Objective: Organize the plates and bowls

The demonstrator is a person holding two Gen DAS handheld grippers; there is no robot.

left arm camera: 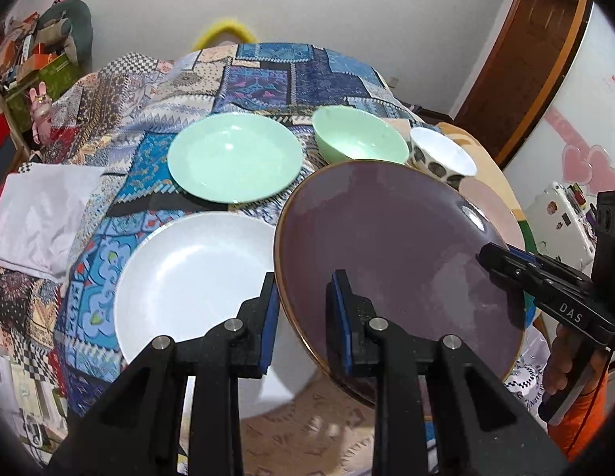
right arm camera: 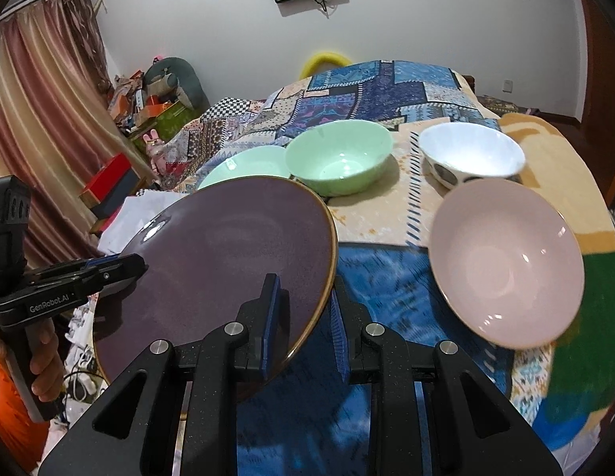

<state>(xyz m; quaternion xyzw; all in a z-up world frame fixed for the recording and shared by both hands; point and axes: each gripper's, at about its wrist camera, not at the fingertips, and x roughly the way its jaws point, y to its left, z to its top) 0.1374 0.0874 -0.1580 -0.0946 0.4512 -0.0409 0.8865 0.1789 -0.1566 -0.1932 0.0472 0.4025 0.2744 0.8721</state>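
A dark purple plate with a gold rim (left arm camera: 398,258) (right arm camera: 236,261) hangs tilted above the bed, held from both sides. My left gripper (left arm camera: 303,281) (right arm camera: 136,263) is shut on its left rim. My right gripper (right arm camera: 305,283) (left arm camera: 485,254) is shut on the opposite rim. Below it on the left lies a white plate (left arm camera: 196,277). Behind are a mint green plate (left arm camera: 234,156) (right arm camera: 244,166), a mint green bowl (left arm camera: 359,139) (right arm camera: 339,158) and a white bowl with dark spots (left arm camera: 442,154) (right arm camera: 470,154). A pink bowl (right arm camera: 505,261) (left arm camera: 493,206) sits at the right.
All the dishes rest on a bed with a patchwork cover (left arm camera: 267,75) and a beige and blue blanket (right arm camera: 386,218). A folded white cloth (left arm camera: 41,214) lies at the left edge. Boxes and clutter (right arm camera: 148,107) stand by the curtain. A person's hand (left arm camera: 565,357) grips the right handle.
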